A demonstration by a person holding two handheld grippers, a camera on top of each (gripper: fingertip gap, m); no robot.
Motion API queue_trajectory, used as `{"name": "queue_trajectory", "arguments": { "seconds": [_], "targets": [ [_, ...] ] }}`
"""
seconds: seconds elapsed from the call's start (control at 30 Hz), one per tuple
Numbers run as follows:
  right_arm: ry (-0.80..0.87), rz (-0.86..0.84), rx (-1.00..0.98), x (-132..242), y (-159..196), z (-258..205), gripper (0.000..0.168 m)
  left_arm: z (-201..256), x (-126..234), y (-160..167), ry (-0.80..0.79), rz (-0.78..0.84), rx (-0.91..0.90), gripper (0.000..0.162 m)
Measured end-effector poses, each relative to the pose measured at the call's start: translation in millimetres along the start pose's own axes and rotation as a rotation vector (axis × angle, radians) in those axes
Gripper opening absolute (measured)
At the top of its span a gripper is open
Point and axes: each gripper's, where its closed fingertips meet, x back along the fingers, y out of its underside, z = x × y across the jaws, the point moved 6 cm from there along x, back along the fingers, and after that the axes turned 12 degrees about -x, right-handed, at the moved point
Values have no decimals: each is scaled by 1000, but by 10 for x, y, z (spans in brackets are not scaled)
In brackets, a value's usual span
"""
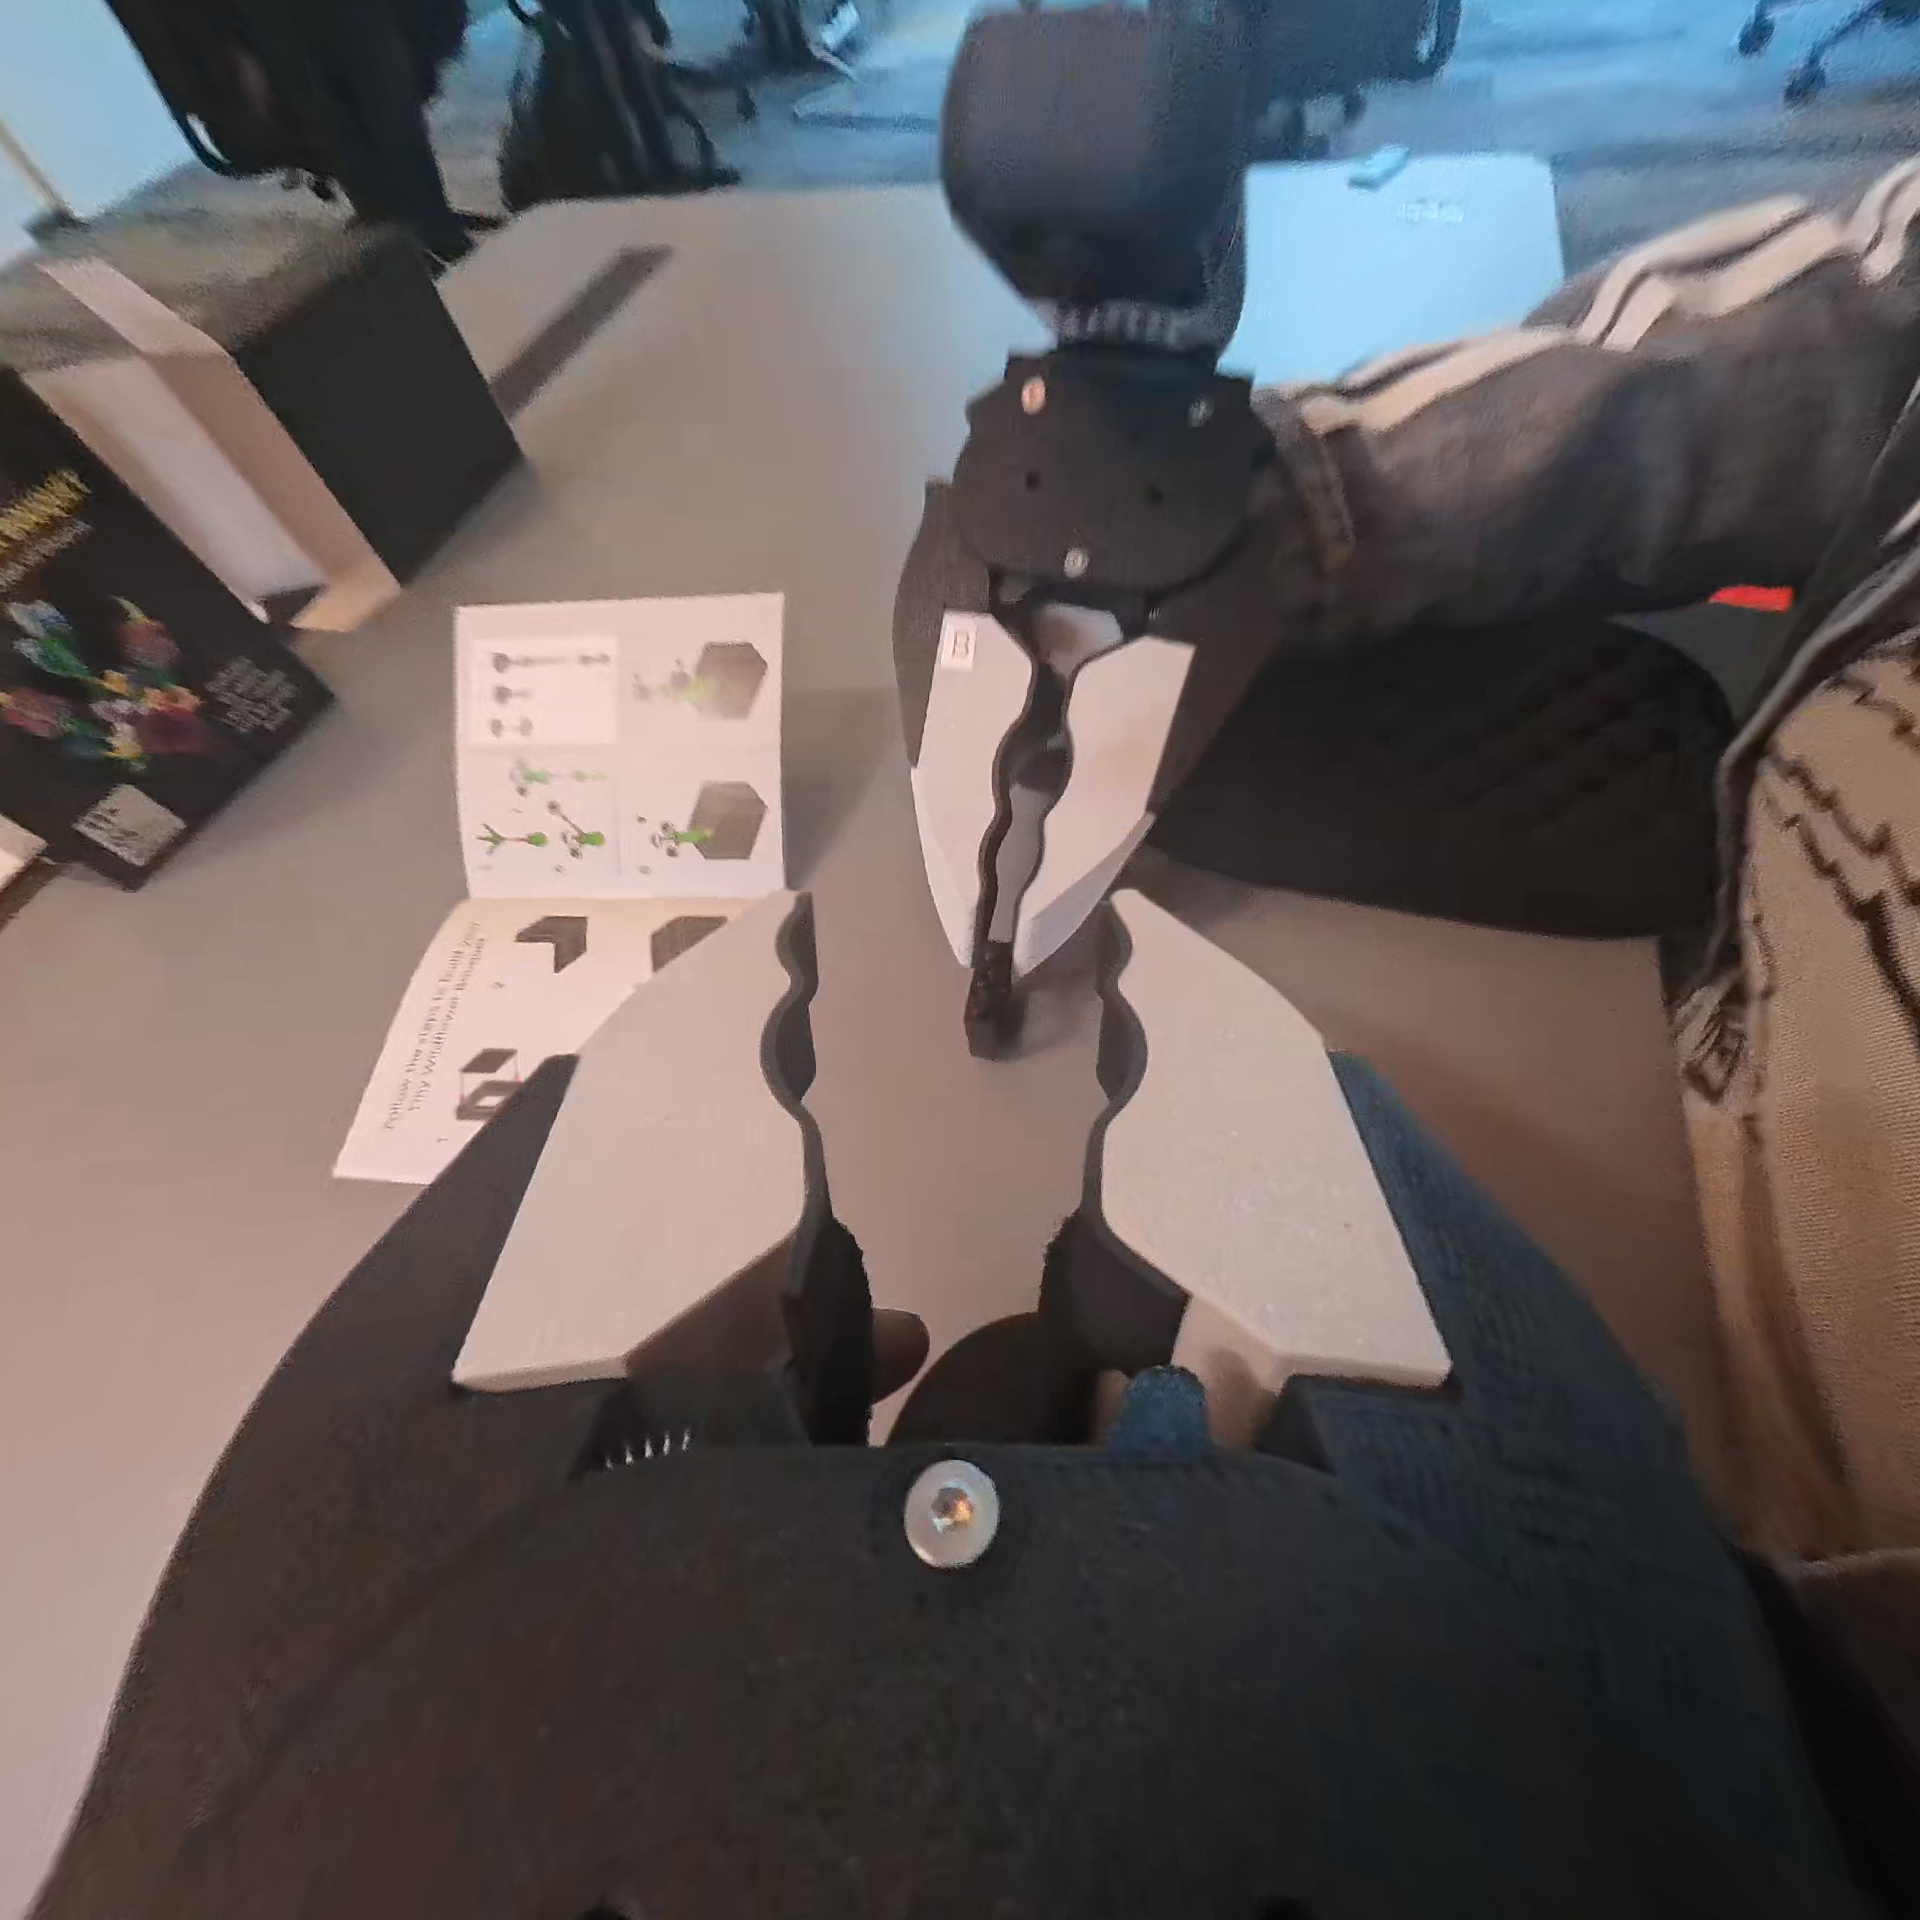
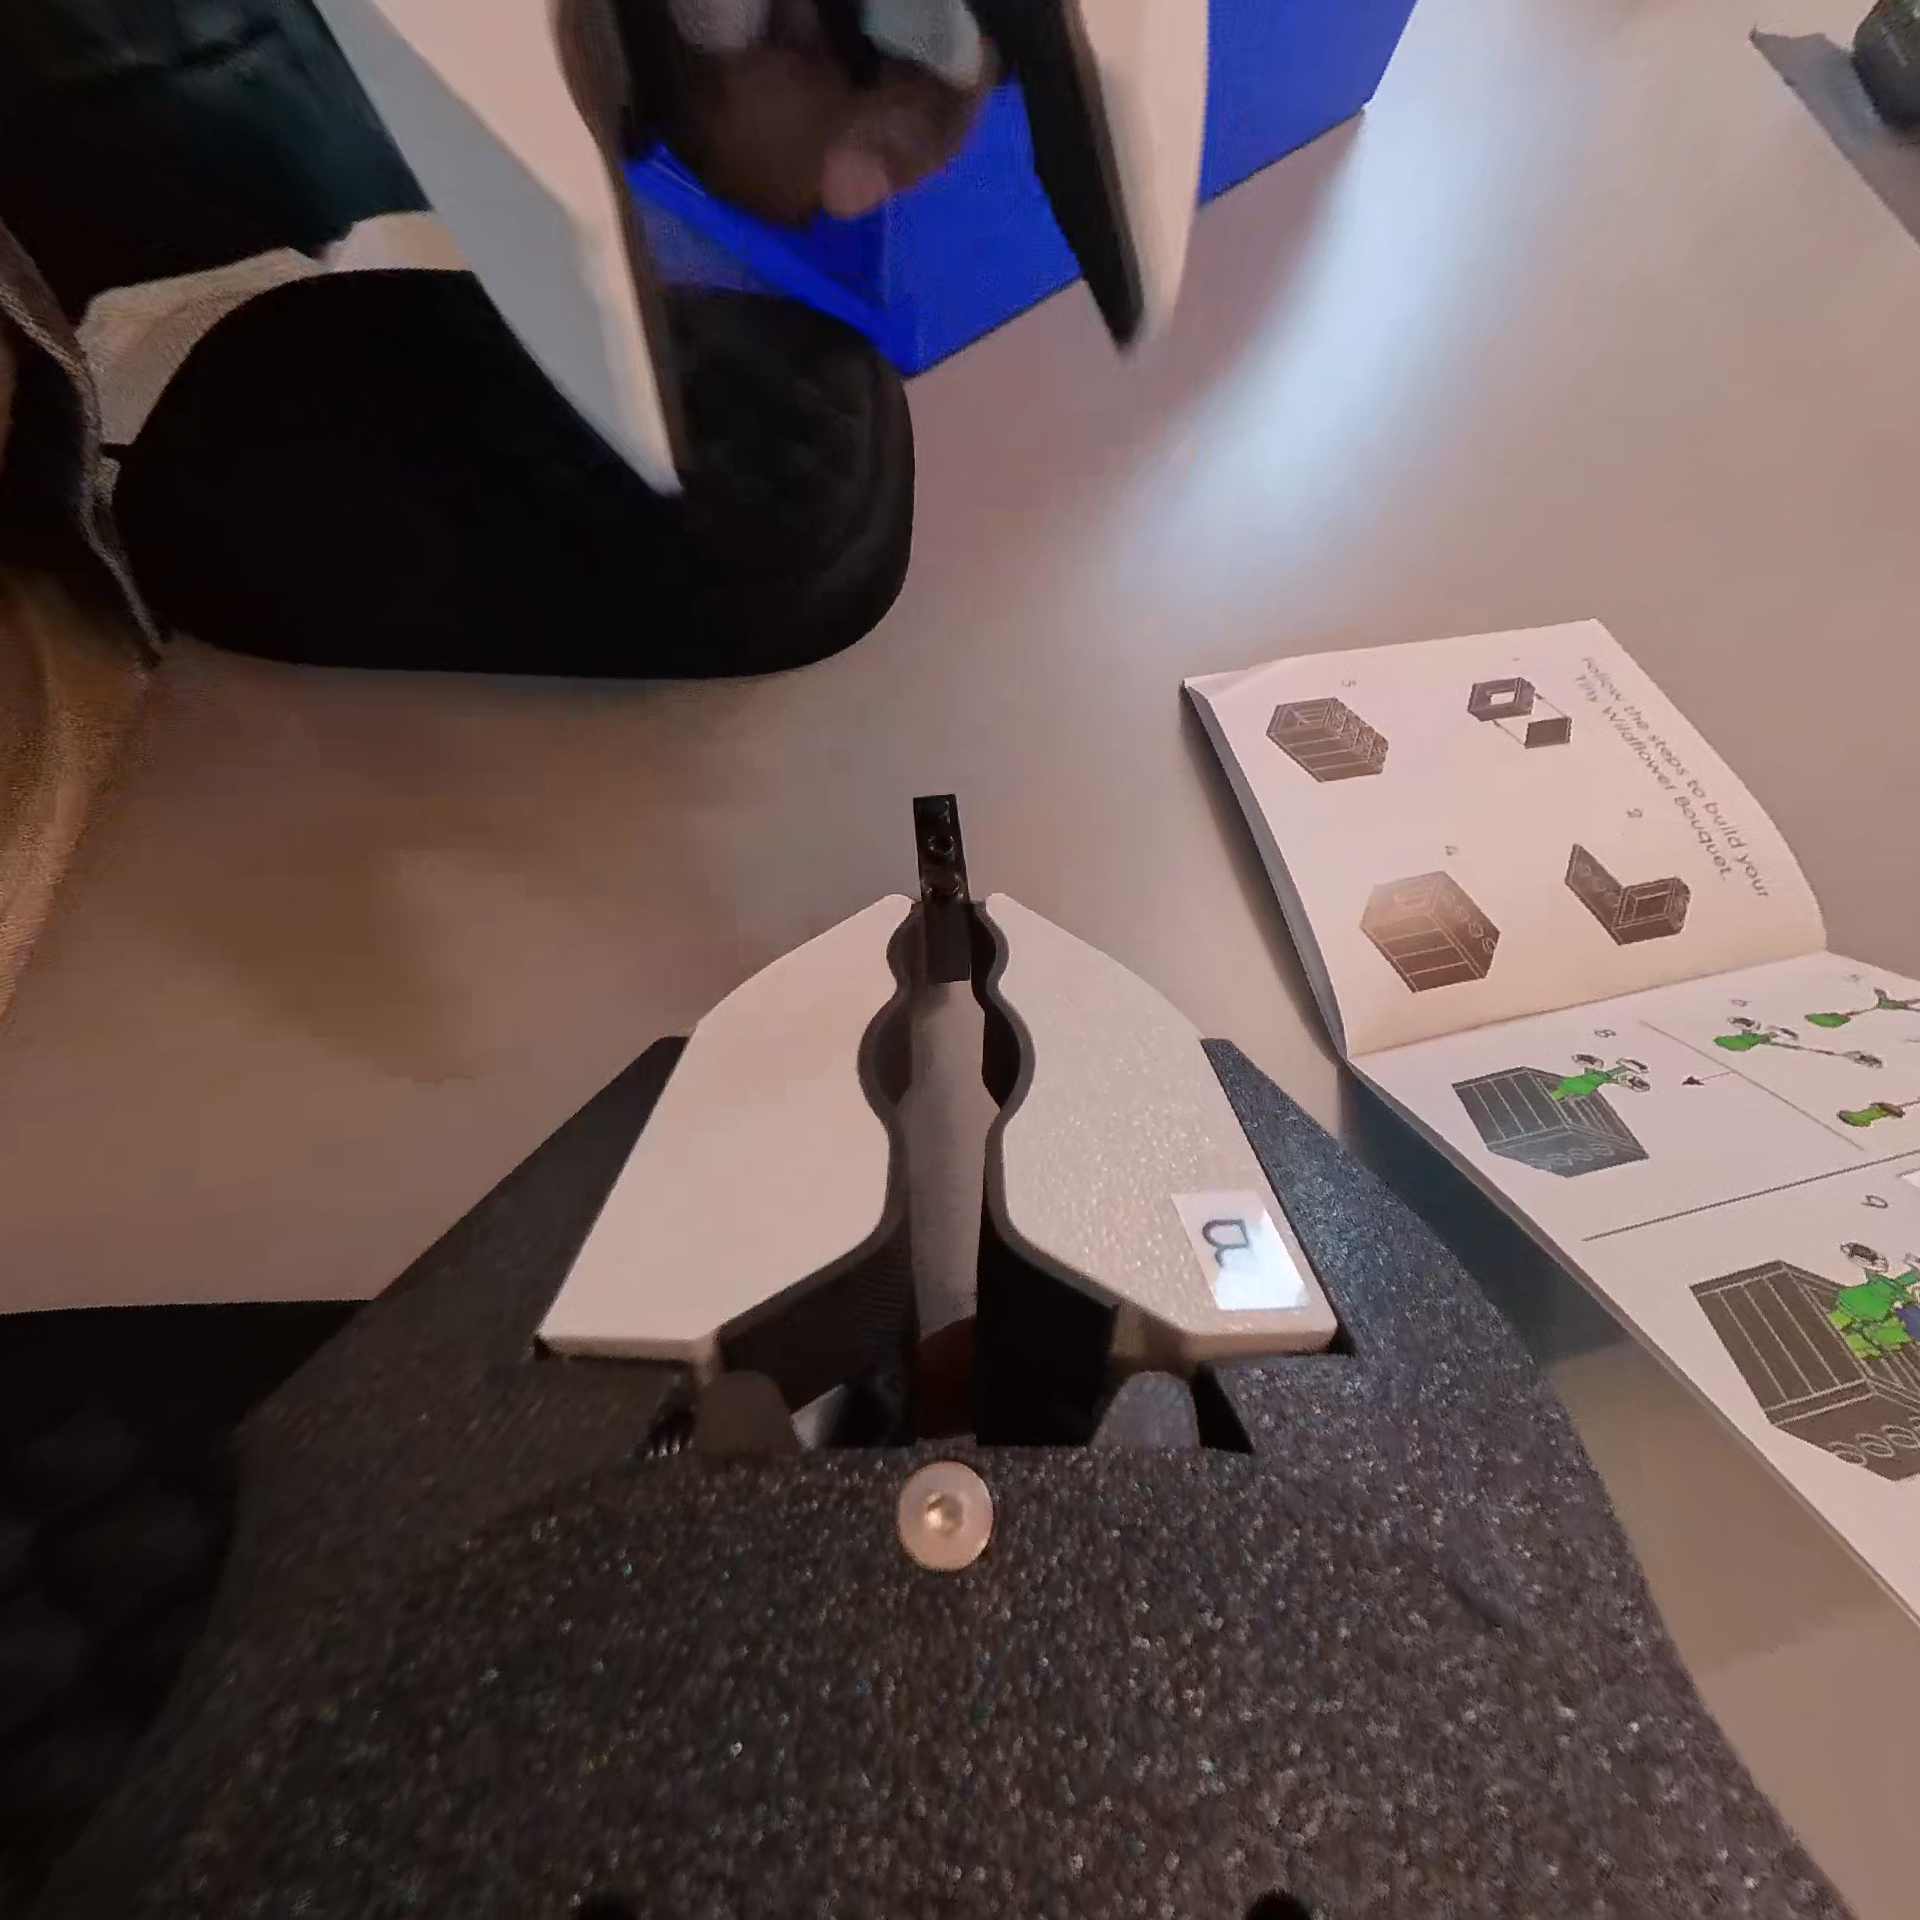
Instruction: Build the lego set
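My right gripper (image 2: 948, 904) is shut on a thin black lego plate (image 2: 938, 852) that sticks out past its tips. In the left wrist view the same right gripper (image 1: 992, 951) points down, and the black lego plate (image 1: 989, 1006) touches or nearly touches the grey table (image 1: 260, 1039). My left gripper (image 1: 956, 914) is open and empty, its tips either side of the plate. In the right wrist view the left gripper (image 2: 894, 405) shows blurred at the top, jaws apart. An open instruction booklet (image 1: 613, 769) lies on the table, also in the right wrist view (image 2: 1558, 935).
A dark lego box (image 1: 114, 707) with flower pictures and a black-and-white box (image 1: 260, 395) stand at the left. A black pouch (image 2: 499, 488) lies near the person's striped sleeve (image 1: 1558, 416). A blue box (image 2: 935, 239) stands behind the left gripper. Left tips to right tips: about 8 centimeters.
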Motion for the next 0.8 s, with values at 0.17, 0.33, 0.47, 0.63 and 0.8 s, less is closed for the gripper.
{"name": "queue_trajectory", "arguments": {
  "seconds": [0.17, 0.33, 0.47, 0.63, 0.8],
  "targets": [
    [-10, 14, -22, 3, 2, 22, 7, 123, 160, -39, -1, 69, 65, 52],
    [-14, 19, -40, -2, 16, 47, 7, 239, -15, 105, 50, 79, 123, 52],
    [-5, 27, -56, 3, 14, 70, 7, 159, -122, 96, 41, 96, 118, 52],
    [25, 16, -50, -6, 24, 83, 7, 82, -182, 193, 59, 66, 146, 52],
    [31, -5, -56, -24, 35, 93, 7, 71, -200, 243, 65, 73, 160, 52]
  ]
}}
